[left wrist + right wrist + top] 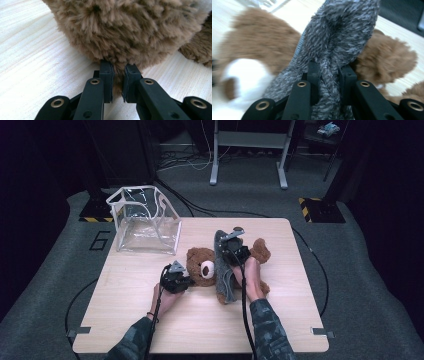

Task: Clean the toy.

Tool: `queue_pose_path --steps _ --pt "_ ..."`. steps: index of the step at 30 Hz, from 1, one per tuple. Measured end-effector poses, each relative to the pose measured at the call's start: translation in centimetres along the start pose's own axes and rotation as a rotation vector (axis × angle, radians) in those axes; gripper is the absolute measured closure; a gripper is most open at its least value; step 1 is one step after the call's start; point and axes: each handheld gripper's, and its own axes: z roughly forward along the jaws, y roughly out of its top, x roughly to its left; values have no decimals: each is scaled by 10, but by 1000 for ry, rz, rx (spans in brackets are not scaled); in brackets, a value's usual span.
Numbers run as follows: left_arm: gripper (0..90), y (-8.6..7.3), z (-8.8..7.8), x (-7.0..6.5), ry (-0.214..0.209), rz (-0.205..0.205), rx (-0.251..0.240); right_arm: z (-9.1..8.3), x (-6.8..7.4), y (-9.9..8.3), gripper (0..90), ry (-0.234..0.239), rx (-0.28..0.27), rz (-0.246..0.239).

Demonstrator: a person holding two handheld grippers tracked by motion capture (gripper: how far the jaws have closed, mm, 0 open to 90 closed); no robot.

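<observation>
Right tongs (pixel 329 75) pinching fuzzy grey garment (pixel 337 37), left tongs (pixel 118 76) nipping brown teddy (pixel 130 30), prob. ear.

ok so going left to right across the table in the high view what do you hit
clear bag → left gripper, shut on the teddy bear's head → teddy bear → grey fuzzy garment, pinched by the right gripper → the bear's paw

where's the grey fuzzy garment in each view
High view: the grey fuzzy garment lies centre, draped across the teddy bear, held by the right gripper.
Left gripper view: not in it; brown bear fur instead.
Right gripper view: centre, rising from between the jaws.
Shared landmark: the teddy bear.
</observation>
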Motion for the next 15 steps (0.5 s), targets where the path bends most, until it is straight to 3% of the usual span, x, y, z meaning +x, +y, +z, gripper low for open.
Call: queue_pose_path --steps 2,7,9,12,13,15 --pt "806 0 0 0 1 6 2 3 -9 -2 754 -8 2 41" --pt "804 0 0 0 5 8 2 -10 -29 -7 754 -109 -15 91" --pt "776 0 -1 -1 25 16 3 -13 -34 -12 755 -84 -7 118" --pt "553 -1 -2 -1 55 0 -2 -10 -34 -17 755 -82 -4 115" --pt "490 0 -10 -1 59 -33 -31 -10 -34 -17 756 -79 -10 117" --pt "425 5 -23 -8 101 -6 -86 -10 -34 -17 756 -77 -14 114"
